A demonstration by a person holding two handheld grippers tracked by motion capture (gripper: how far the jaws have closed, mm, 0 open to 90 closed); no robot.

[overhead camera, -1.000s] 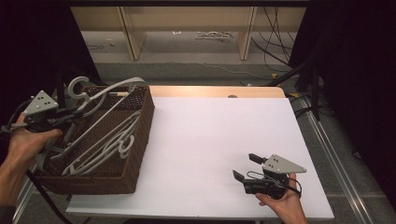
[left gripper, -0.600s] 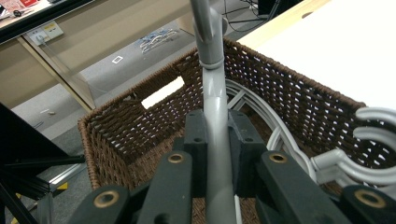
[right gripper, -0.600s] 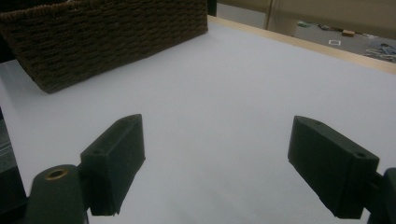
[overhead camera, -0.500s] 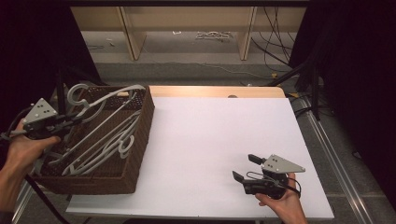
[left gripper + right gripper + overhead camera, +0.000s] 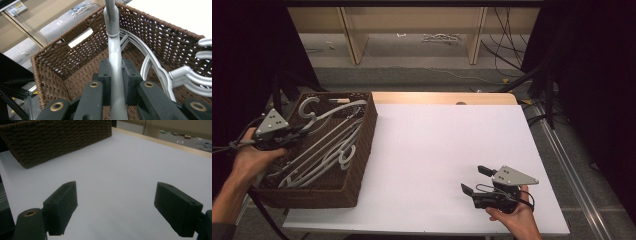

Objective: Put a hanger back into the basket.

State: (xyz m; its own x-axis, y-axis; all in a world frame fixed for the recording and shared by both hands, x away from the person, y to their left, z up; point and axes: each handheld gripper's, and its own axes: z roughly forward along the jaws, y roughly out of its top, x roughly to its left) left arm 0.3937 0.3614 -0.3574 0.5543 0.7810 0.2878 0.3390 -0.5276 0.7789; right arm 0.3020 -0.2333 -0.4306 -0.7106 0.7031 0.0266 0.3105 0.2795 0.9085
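At the table's left edge, the left gripper clamps a grey plastic hanger over the brown wicker basket, where more hangers lie. Near the front right corner, the right gripper rests with jaws spread, empty.

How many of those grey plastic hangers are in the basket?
About 4, though overlaps may hide more. One grey plastic clothes hanger is clamped in the left tool; the rest lie tangled in the brown woven wicker basket, hooks toward the far and right walls.
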